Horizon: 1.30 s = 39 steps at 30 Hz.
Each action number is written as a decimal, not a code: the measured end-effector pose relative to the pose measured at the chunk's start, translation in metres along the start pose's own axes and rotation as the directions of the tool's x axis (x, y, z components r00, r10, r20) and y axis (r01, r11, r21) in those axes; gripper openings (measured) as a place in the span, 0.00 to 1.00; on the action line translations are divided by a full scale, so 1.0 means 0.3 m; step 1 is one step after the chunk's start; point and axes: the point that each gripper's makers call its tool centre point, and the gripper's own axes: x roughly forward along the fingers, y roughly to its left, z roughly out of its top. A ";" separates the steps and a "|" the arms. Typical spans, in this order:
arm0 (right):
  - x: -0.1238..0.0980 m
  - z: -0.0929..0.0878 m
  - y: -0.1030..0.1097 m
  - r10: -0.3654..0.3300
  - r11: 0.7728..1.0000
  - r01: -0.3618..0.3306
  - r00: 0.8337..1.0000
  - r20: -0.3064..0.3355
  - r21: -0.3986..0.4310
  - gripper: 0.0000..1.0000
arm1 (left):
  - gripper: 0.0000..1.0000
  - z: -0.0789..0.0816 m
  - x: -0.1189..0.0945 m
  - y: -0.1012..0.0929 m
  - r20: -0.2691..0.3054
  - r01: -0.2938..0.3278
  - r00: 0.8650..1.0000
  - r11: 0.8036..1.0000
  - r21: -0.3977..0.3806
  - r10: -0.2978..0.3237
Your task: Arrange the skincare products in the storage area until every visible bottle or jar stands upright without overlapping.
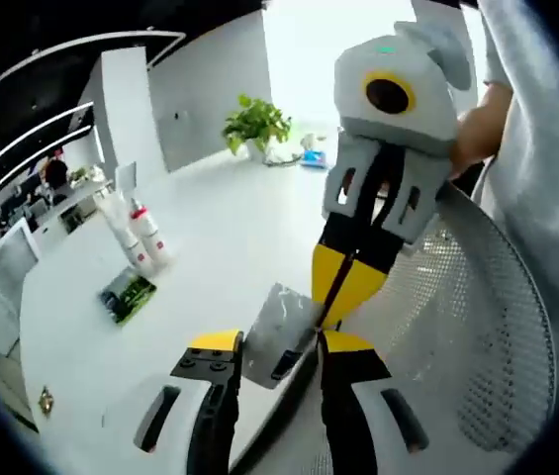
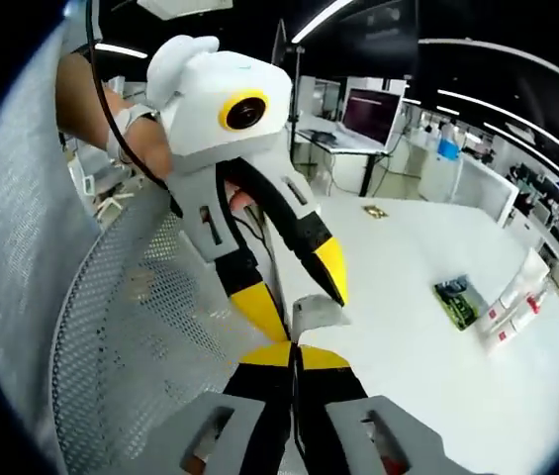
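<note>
One silver-grey foil sachet (image 1: 277, 334) sits dead centre in the left gripper view, off the table, between the left gripper (image 1: 281, 342) and its wide-open jaws. Its left edge is right at one yellow tip, but I can't tell if it's gripped there. The right gripper (image 1: 336, 315) comes in from 1 o'clock, jaws closed to a point on the sachet's right edge, apparently pinching it. The right gripper view matches this: the right gripper (image 2: 296, 354) has its tips together at 6 o'clock, and the sachet (image 2: 319, 315) is just above.

A white perforated metal basket (image 1: 487, 327) sits at 3 o'clock, close by. Across the white table (image 1: 220, 228), at 10 o'clock and well apart, two white bottles with red caps (image 1: 146, 234) stand upright, with a flat green-black packet (image 1: 127, 295) lying just beside them. A green potted plant (image 1: 255, 123) is far off at 12 o'clock.

Step, as I judge it: a sachet handover or re-grip between the grippers, placement not yet done. The next move needs one firm hold, release by the other gripper, then setting the sachet down clear of the bottles.
</note>
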 end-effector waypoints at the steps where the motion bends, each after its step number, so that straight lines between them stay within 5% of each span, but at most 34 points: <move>1: -0.005 0.007 -0.010 -0.014 1.000 0.014 1.000 0.013 0.011 0.00 | 0.31 0.009 -0.005 0.010 0.019 -0.007 1.000 1.000 -0.029 0.007; 5: -0.019 0.025 -0.037 -0.045 0.998 0.042 0.998 0.051 0.047 0.00 | 0.38 0.037 -0.019 0.038 0.067 -0.027 0.997 0.996 -0.080 0.032; 8: -0.028 0.037 -0.048 -0.059 0.996 0.055 0.996 0.072 0.064 0.00 | 0.36 0.051 -0.039 0.077 0.089 -0.092 0.991 0.995 -0.044 0.096; 13: -0.045 0.060 -0.065 -0.081 0.993 0.070 0.990 0.117 0.099 0.00 | 0.38 0.053 -0.054 0.086 0.100 -0.092 0.990 0.993 -0.074 0.099; 15: -0.053 0.074 -0.066 -0.072 0.992 0.056 0.987 0.145 0.115 0.00 | 0.39 0.073 -0.054 0.070 0.126 -0.050 0.990 0.994 -0.098 0.062; 18: -0.069 0.090 -0.077 -0.072 0.989 0.046 0.981 0.182 0.143 0.00 | 0.40 0.137 -0.083 0.099 0.236 -0.027 0.969 0.977 -0.210 0.077; 21: -0.103 0.152 -0.072 -0.054 0.985 0.003 0.954 0.294 0.171 0.00 | 0.42 0.151 -0.106 0.132 0.273 -0.007 0.957 0.953 -0.302 0.094; 27: -0.144 0.192 -0.057 -0.049 0.989 -0.008 0.927 0.372 0.149 0.00 | 0.43 0.198 -0.121 0.093 0.361 0.124 0.932 0.929 -0.348 0.011; 32: -0.142 0.196 -0.042 -0.019 0.985 -0.046 0.926 0.377 0.165 0.00 | 0.21 0.224 -0.128 0.032 0.405 0.281 0.908 0.874 -0.396 -0.108; 39: -0.155 0.174 -0.084 -0.034 0.954 -0.085 0.923 0.384 0.289 0.00 | 0.07 0.224 -0.126 0.039 0.407 0.301 0.907 0.840 -0.451 -0.107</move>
